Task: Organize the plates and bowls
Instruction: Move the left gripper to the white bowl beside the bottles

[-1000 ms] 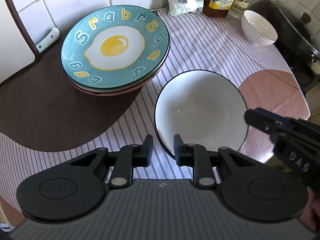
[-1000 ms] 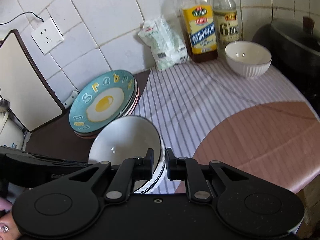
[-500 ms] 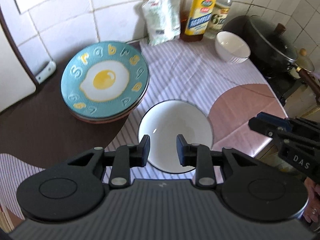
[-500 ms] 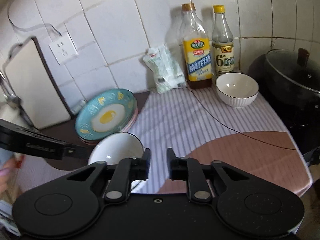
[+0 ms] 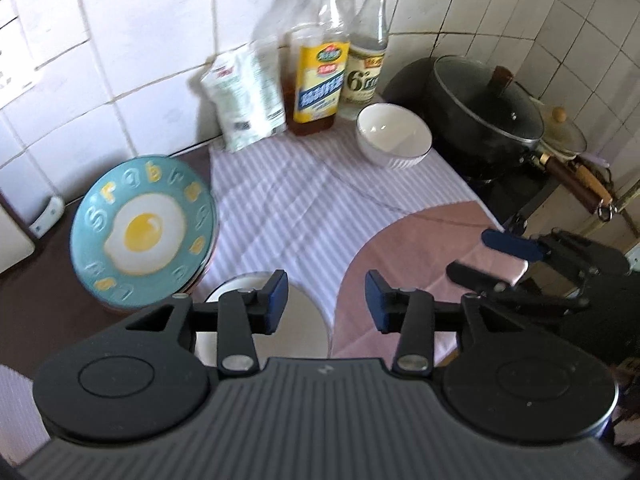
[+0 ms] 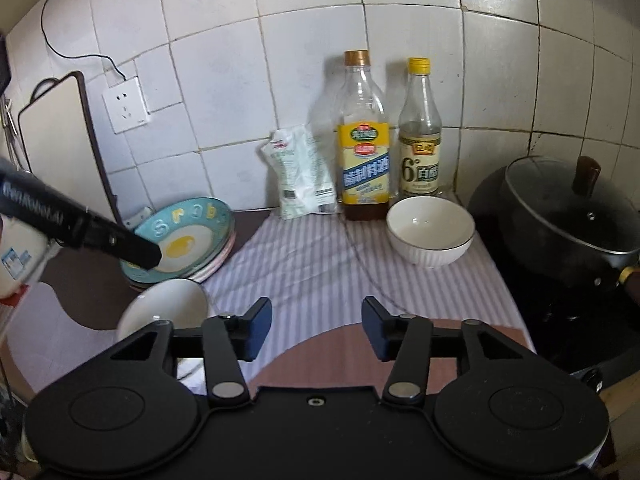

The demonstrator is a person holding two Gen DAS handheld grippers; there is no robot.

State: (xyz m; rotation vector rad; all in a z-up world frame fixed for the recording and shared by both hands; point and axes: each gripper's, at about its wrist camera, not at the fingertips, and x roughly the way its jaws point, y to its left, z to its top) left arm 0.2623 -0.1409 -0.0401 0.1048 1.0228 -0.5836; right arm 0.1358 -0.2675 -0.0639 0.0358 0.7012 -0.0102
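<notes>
So the black-rimmed white bowl (image 6: 168, 304) sits on the striped cloth (image 6: 304, 264), just beside the stack of plates topped by the teal fried-egg plate (image 5: 144, 232). Both the left gripper (image 5: 326, 300) and right gripper (image 6: 316, 328) are opening, nothing between the jaws. I'd guess the ribbed white bowl (image 6: 430, 230) by the bottles is next, and it calls for a reach across and a rim grip.

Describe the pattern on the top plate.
Teal plate with a fried egg in the middle and raised letters around the rim; left wrist view shows it best.
</notes>
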